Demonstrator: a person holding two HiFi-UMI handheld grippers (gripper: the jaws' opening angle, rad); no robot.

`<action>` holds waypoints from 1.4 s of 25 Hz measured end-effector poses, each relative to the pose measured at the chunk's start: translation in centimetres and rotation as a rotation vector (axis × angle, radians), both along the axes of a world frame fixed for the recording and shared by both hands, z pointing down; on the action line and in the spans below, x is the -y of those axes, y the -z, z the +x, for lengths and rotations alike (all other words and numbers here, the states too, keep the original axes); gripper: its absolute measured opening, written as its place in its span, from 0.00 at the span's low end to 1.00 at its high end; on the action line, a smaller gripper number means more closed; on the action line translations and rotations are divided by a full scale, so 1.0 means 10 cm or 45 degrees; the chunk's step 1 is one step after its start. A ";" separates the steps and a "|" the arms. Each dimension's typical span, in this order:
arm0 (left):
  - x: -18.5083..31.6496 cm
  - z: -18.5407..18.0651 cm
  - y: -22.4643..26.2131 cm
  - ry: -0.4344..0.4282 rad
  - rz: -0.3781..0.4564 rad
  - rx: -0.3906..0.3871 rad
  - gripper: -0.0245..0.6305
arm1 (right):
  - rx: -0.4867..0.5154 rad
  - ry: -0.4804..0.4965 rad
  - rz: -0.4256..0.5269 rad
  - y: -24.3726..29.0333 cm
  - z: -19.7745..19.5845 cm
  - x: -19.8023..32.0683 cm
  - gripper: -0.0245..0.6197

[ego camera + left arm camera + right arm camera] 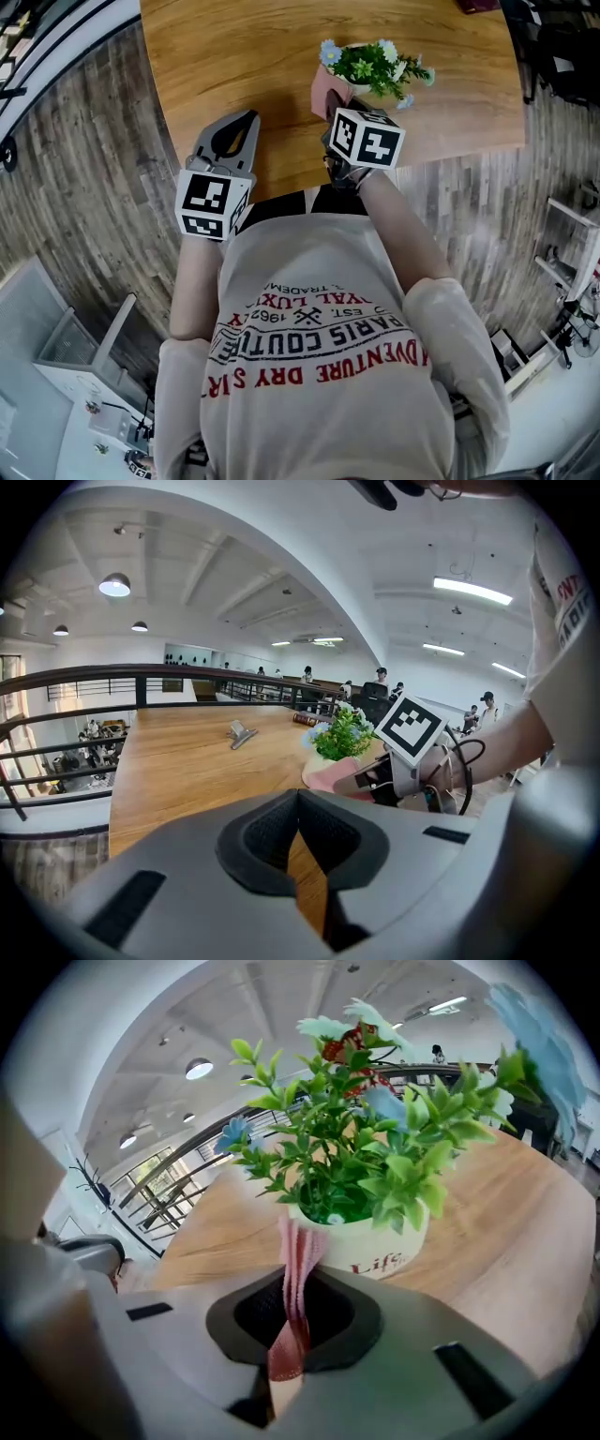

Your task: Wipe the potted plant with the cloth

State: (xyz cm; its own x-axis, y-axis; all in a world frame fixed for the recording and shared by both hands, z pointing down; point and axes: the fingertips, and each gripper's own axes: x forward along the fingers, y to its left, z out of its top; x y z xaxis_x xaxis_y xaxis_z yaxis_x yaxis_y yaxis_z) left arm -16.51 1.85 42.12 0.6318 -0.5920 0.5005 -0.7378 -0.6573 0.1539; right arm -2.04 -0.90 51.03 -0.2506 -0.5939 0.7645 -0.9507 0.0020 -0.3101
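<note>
A potted plant (375,64) with green leaves and pale blue flowers stands in a cream pot (370,1241) near the wooden table's front edge. A pink cloth (295,1279) is pinched in my right gripper (286,1358), which is shut on it; the cloth lies against the pot's left side (326,92). In the left gripper view the pink cloth (330,772) rests at the pot's base by the plant (345,735). My left gripper (302,832) is shut and empty, hovering over the table's front edge (246,120), left of the plant.
The wooden table (253,56) extends far and left of the plant. A metal clip (240,733) and a small dark object (307,719) lie farther back on it. Wood-plank floor (84,187) surrounds the table; a railing (56,696) runs along its far side.
</note>
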 end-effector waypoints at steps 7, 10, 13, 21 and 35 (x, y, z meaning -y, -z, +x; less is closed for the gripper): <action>-0.03 0.06 -0.04 -0.035 -0.007 0.002 0.06 | 0.004 -0.026 -0.010 -0.12 0.13 -0.13 0.10; 0.01 0.16 -0.06 -0.041 -0.013 0.000 0.06 | -0.007 -0.027 -0.027 -0.15 0.27 -0.17 0.10; 0.02 0.27 -0.08 -0.063 -0.016 -0.021 0.06 | -0.022 0.024 -0.047 -0.16 0.35 -0.24 0.10; 0.01 0.64 0.00 -0.129 0.006 -0.148 0.07 | -0.162 0.333 0.048 0.19 0.66 -0.55 0.10; 0.14 1.30 -0.34 -0.246 0.113 -0.096 0.65 | -0.311 0.456 0.105 0.19 1.65 -0.24 0.10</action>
